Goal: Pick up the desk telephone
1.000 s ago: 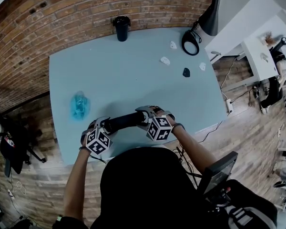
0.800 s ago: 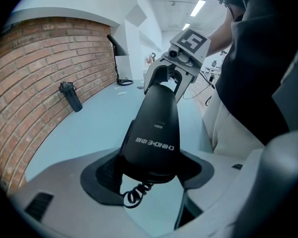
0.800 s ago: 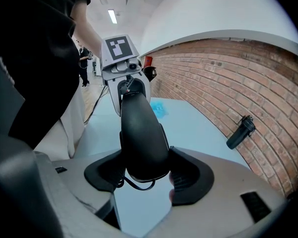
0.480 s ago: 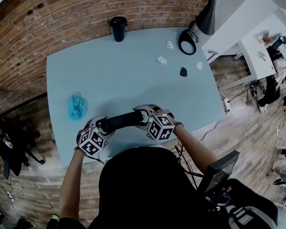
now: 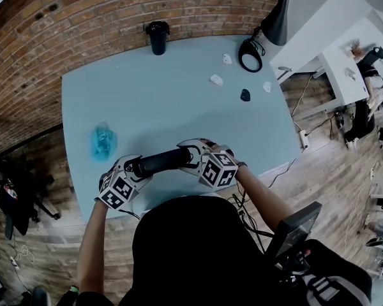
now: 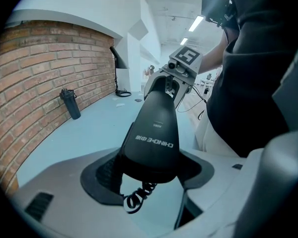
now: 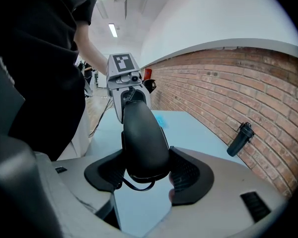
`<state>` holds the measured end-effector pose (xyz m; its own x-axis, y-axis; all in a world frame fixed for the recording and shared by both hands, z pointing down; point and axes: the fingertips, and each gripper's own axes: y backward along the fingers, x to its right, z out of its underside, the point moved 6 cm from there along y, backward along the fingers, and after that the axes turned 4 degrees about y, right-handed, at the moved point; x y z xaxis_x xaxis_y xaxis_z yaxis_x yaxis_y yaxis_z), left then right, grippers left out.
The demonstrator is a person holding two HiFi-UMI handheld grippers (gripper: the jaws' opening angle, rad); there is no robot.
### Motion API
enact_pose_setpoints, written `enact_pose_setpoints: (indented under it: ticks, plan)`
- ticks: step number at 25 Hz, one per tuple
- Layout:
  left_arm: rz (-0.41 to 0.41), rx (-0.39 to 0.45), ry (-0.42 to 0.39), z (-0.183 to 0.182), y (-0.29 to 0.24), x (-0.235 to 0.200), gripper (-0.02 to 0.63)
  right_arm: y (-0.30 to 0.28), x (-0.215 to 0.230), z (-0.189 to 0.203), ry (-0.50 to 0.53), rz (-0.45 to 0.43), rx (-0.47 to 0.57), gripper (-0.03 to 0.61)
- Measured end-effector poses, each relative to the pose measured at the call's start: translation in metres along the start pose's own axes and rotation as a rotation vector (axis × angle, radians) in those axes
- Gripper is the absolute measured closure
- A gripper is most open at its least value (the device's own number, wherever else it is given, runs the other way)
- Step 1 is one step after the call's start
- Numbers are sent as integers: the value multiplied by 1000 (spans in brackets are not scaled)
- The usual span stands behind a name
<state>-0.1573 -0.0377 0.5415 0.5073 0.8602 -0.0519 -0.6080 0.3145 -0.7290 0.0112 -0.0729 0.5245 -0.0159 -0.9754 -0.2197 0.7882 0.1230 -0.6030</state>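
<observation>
Handset (image 6: 154,128) marked CHINO-E has ends pinched by left gripper (image 5: 135,168) and right gripper (image 5: 190,158).

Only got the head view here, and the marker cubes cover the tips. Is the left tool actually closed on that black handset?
Observer: Yes. The left gripper view shows the left tool with a pad pressed on each side of one end of the handset.
Operator: Anything hanging off that end?
Observer: A coiled cord dangles just below it, between the pads.
Operator: And the right tool?
Observer: The right gripper view shows the right tool shut on the opposite end, with its pads against both sides.
</observation>
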Motion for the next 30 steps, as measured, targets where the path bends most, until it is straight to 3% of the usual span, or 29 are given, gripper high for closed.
enact_pose_setpoints:
  ticks: [30]
  plan:
    - [143,231,32,-20,31,3,301,25,5,-24,-139,-73,179,308]
